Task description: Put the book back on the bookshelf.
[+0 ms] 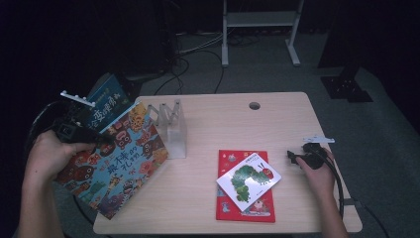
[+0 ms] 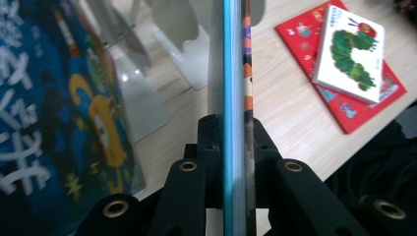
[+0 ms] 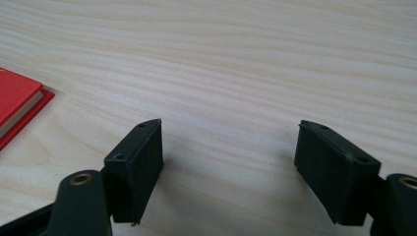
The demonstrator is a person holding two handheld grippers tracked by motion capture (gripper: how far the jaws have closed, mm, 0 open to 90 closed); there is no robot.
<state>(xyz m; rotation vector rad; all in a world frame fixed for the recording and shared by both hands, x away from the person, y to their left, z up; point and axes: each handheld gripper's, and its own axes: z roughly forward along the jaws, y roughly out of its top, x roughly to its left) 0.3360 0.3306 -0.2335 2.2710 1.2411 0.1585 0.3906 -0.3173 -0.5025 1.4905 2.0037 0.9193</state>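
Observation:
My left gripper [image 1: 101, 139] is shut on the edge of a large picture book with colourful monsters [image 1: 116, 163], holding it tilted over the table's left edge. In the left gripper view the book's edge [image 2: 233, 73] runs straight up between the closed jaws of that gripper [image 2: 232, 128]. A blue picture book [image 1: 105, 101] leans just behind it, also seen close by as the blue cover [image 2: 54, 113]; what supports it is hidden. My right gripper [image 1: 291, 157] rests on the table at the right, and its jaws [image 3: 228, 157] are open with nothing between them.
A clear plastic book stand [image 1: 171, 126] stands on the wooden table [image 1: 277, 119] beside the held book. A white caterpillar book [image 1: 249, 179] lies on a red book [image 1: 228, 206] near the front, left of my right gripper. Cables and a metal frame lie beyond the table.

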